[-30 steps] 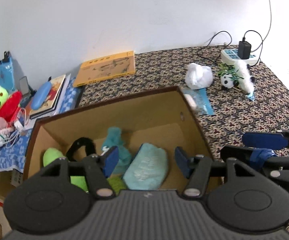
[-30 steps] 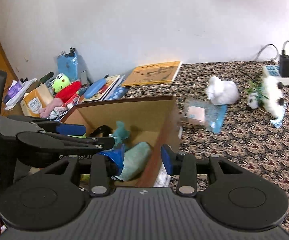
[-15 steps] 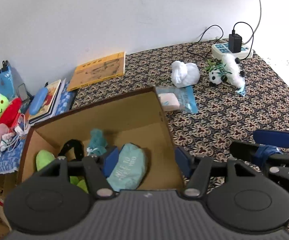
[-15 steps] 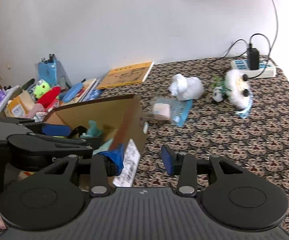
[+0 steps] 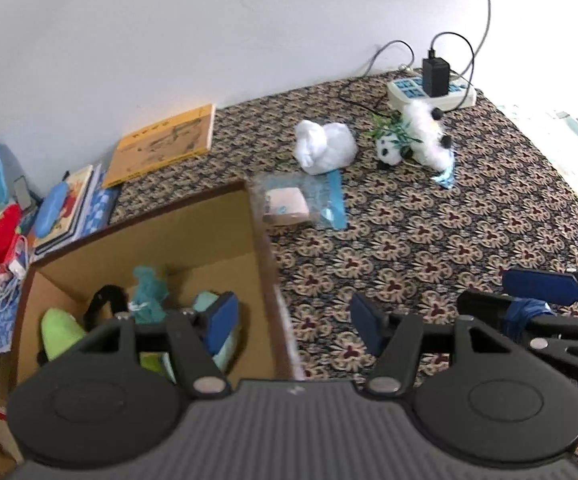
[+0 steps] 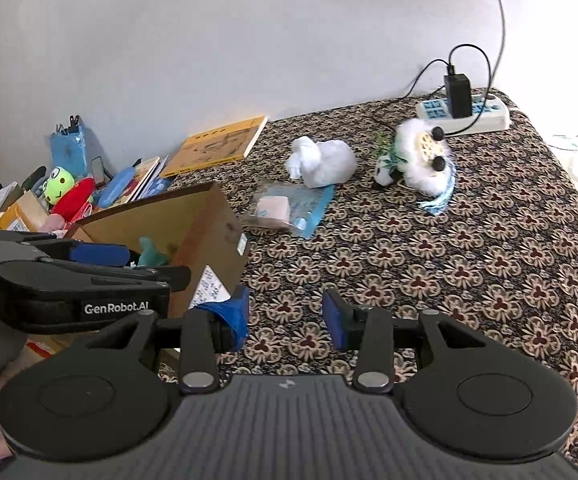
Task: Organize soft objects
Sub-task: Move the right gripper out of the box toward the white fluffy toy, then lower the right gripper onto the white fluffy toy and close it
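Hovering: left tongs (image 5: 293, 320) wide apart, empty, straddling the right wall of the cardboard box (image 5: 263, 240); one pad over the box interior, the other over the patterned desk (image 5: 449, 220). Right tongs (image 6: 285, 316) also wide, empty, above bare desk just right of the box. Box holds teal plush (image 5: 149, 292), green plush (image 5: 59, 330), light-teal soft item. White plush (image 5: 325, 146), panda (image 5: 417, 140) and bagged pink item (image 5: 289, 208) lie on the desk. Versus 1 s ago: both tongs have shifted right, off the box interior.
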`<move>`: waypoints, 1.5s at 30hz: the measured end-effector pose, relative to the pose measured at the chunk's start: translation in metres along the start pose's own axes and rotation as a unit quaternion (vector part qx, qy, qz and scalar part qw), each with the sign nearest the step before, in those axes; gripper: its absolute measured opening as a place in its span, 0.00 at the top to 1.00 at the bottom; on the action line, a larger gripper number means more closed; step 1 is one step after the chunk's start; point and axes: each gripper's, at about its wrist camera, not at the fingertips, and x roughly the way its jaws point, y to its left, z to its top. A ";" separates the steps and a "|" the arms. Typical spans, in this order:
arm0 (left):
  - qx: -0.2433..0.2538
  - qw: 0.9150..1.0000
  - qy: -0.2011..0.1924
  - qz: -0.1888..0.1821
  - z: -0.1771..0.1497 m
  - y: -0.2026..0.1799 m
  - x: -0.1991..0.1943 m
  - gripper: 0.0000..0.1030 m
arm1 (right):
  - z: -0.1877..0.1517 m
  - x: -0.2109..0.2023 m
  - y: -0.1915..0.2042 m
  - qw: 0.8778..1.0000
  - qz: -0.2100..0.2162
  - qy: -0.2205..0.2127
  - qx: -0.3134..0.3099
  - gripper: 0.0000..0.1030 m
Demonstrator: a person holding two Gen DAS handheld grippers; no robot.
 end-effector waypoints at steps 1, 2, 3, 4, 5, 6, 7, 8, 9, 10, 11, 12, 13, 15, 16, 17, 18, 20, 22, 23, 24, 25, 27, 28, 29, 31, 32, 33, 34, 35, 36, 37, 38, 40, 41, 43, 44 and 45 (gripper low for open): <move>0.001 1.000 0.004 -0.002 0.001 -0.005 0.002 0.38 | 0.000 -0.001 -0.003 1.000 -0.001 0.000 0.001 0.77; 0.002 1.000 0.007 -0.003 0.002 -0.008 0.003 0.38 | -0.001 -0.002 -0.006 1.000 -0.002 0.000 0.003 0.77; 0.002 1.000 0.009 -0.004 0.002 -0.011 0.004 0.38 | -0.001 -0.003 -0.010 1.000 -0.002 0.000 0.006 0.77; 0.003 1.000 0.013 -0.005 0.003 -0.015 0.005 0.38 | -0.001 -0.004 -0.014 1.000 -0.001 0.001 0.009 0.77; 0.003 1.000 0.015 -0.007 0.003 -0.018 0.006 0.38 | -0.001 -0.005 -0.018 1.000 0.001 0.002 0.012 0.77; 0.003 1.000 0.018 -0.009 0.004 -0.022 0.007 0.38 | -0.002 -0.006 -0.022 1.000 0.004 0.003 0.015 0.77; 0.003 1.000 0.020 -0.011 0.005 -0.025 0.008 0.38 | -0.002 -0.007 -0.025 1.000 0.005 0.005 0.019 0.77; 0.004 1.000 0.020 -0.012 0.006 -0.028 0.008 0.38 | -0.002 -0.007 -0.029 1.000 0.006 0.007 0.023 0.77; 0.006 1.000 0.020 -0.011 0.007 -0.031 0.008 0.38 | -0.002 -0.007 -0.033 1.000 0.006 0.010 0.027 0.77; 0.008 1.000 0.019 -0.011 0.008 -0.035 0.008 0.38 | -0.003 -0.008 -0.036 0.999 0.005 0.012 0.029 0.77; 0.010 1.000 0.018 -0.010 0.008 -0.038 0.008 0.38 | -0.003 -0.009 -0.039 0.999 0.003 0.014 0.032 0.76; 0.011 1.000 0.018 -0.008 0.009 -0.041 0.008 0.38 | -0.003 -0.010 -0.042 0.999 0.002 0.014 0.034 0.76; 0.012 1.000 0.017 -0.007 0.010 -0.044 0.008 0.38 | -0.003 -0.010 -0.046 0.999 0.004 0.017 0.037 0.77; 0.014 1.000 0.016 -0.006 0.012 -0.050 0.008 0.38 | -0.001 -0.012 -0.052 0.999 0.004 0.021 0.038 0.77; 0.015 1.000 0.015 -0.006 0.013 -0.052 0.008 0.38 | 0.001 -0.013 -0.055 0.999 0.000 0.021 0.034 0.77; 0.016 1.000 0.016 -0.004 0.016 -0.055 0.008 0.38 | 0.003 -0.015 -0.057 0.999 -0.003 0.019 0.028 0.77; 0.017 1.000 0.016 -0.004 0.018 -0.057 0.008 0.38 | 0.006 -0.017 -0.060 1.000 -0.004 0.019 0.022 0.77; 0.018 1.000 0.013 -0.006 0.025 -0.061 0.006 0.38 | 0.017 -0.020 -0.067 1.000 -0.001 0.024 0.007 0.77; 0.021 1.000 0.004 -0.002 0.036 -0.065 0.002 0.38 | 0.034 -0.027 -0.075 1.000 -0.005 0.023 -0.014 0.77; 0.021 1.000 -0.002 0.000 0.042 -0.067 0.000 0.38 | 0.042 -0.029 -0.080 0.999 -0.008 0.023 -0.023 0.77; 0.020 1.000 -0.008 0.001 0.048 -0.067 -0.002 0.38 | 0.052 -0.032 -0.085 0.999 -0.013 0.023 -0.032 0.77; 0.019 1.000 -0.014 0.002 0.055 -0.068 -0.004 0.38 | 0.060 -0.035 -0.090 0.999 -0.018 0.023 -0.038 0.77; 0.016 1.000 -0.024 -0.001 0.068 -0.068 -0.007 0.38 | 0.079 -0.039 -0.100 0.999 -0.020 0.024 -0.042 0.77; 0.013 0.999 -0.031 -0.001 0.076 -0.069 -0.007 0.38 | 0.088 -0.040 -0.105 0.999 -0.017 0.026 -0.041 0.77; 0.011 0.999 -0.039 -0.001 0.081 -0.070 -0.008 0.38 | 0.097 -0.041 -0.109 0.999 -0.014 0.030 -0.040 0.77; 0.010 0.998 -0.059 0.000 0.089 -0.073 -0.005 0.37 | 0.112 -0.041 -0.117 0.999 -0.013 0.035 -0.038 0.77; 0.010 0.998 -0.062 -0.002 0.091 -0.075 -0.002 0.37 | 0.118 -0.039 -0.122 0.999 -0.010 0.039 -0.036 0.77; 0.006 0.998 -0.061 -0.008 0.091 -0.076 0.003 0.37 | 0.123 -0.037 -0.126 0.999 -0.007 0.043 -0.032 0.77; -0.002 0.998 -0.052 -0.025 0.091 -0.076 0.010 0.37 | 0.124 -0.034 -0.129 0.999 -0.006 0.044 -0.026 0.77; -0.009 0.998 -0.045 -0.038 0.089 -0.076 0.016 0.37 | 0.127 -0.030 -0.133 0.999 -0.004 0.044 -0.018 0.77; -0.015 0.998 -0.041 -0.050 0.086 -0.075 0.022 0.37 | 0.128 -0.025 -0.137 0.999 0.001 0.045 -0.012 0.76; -0.021 0.997 -0.040 -0.061 0.081 -0.074 0.028 0.37 | 0.130 -0.019 -0.140 0.999 0.007 0.048 -0.005 0.76; -0.024 0.997 -0.039 -0.065 0.077 -0.074 0.032 0.37 | 0.131 -0.011 -0.144 0.999 0.011 0.052 0.006 0.76; -0.033 0.996 -0.034 -0.074 0.070 -0.073 0.043 0.37 | 0.135 0.005 -0.151 0.997 0.024 0.062 0.027 0.76; -0.038 0.995 -0.031 -0.082 0.068 -0.072 0.047 0.37 | 0.139 0.016 -0.153 0.997 0.031 0.066 0.032 0.76; -0.047 0.994 -0.024 -0.098 0.065 -0.070 0.055 0.37 | 0.147 0.036 -0.156 0.996 0.042 0.067 0.039 0.76; -0.049 0.993 -0.023 -0.103 0.063 -0.070 0.059 0.37 | 0.152 0.048 -0.157 0.996 0.046 0.065 0.042 0.76; -0.049 0.993 -0.022 -0.103 0.062 -0.071 0.063 0.37 | 0.157 0.059 -0.157 0.996 0.049 0.063 0.045 0.76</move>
